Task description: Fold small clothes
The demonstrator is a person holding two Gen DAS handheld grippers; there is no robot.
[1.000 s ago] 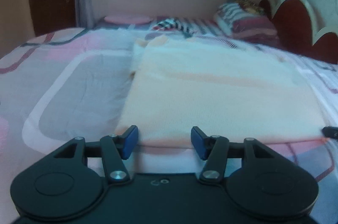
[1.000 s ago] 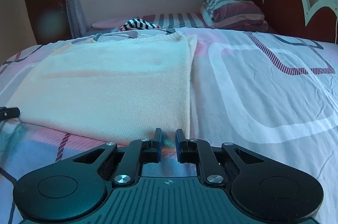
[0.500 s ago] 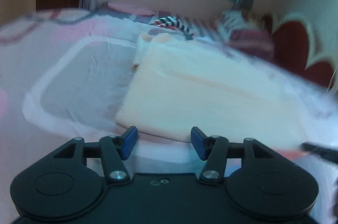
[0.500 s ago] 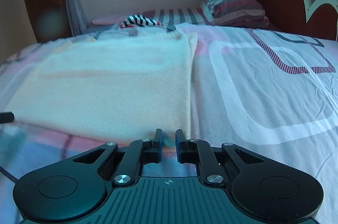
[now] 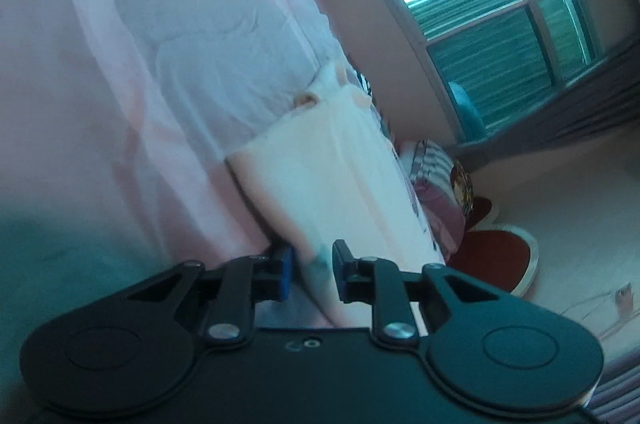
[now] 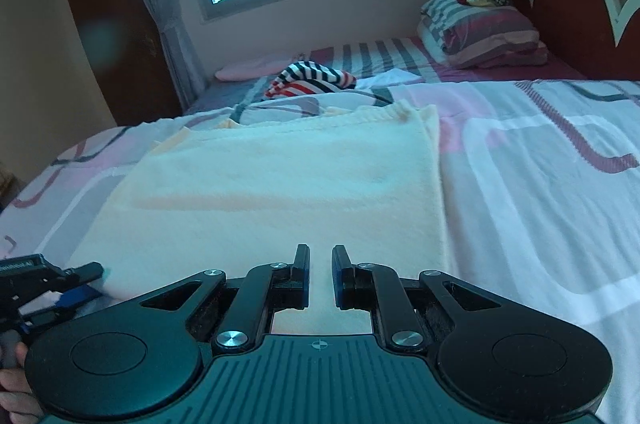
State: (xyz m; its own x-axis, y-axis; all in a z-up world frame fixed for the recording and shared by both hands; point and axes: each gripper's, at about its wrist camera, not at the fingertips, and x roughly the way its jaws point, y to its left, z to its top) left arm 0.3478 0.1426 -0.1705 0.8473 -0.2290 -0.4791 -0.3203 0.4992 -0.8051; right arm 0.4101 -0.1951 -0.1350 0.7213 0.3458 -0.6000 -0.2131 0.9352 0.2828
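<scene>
On bed point(image 6: 540, 191), cream garment point(image 6: 280, 183) lies flat, already folded into rectangle, layered edges at far end. Further fold probably left, not yet begun. Left hand-held gripper point(image 5: 312, 270) pinches near-left corner of garment; right hand-held gripper point(image 6: 320, 274) narrowed around near edge, firm grip cannot tell. Knit looks soft, thick.

Black left tongs point(image 5: 312, 266) and right tongs point(image 6: 320, 272), blue pads, silver screws.

Folded garment point(image 6: 280, 191) flat on the bedspread point(image 6: 540, 191), striped cloth point(image 6: 310, 77) behind it, pillows point(image 6: 480, 27) far right by the headboard point(image 6: 568, 7).
</scene>
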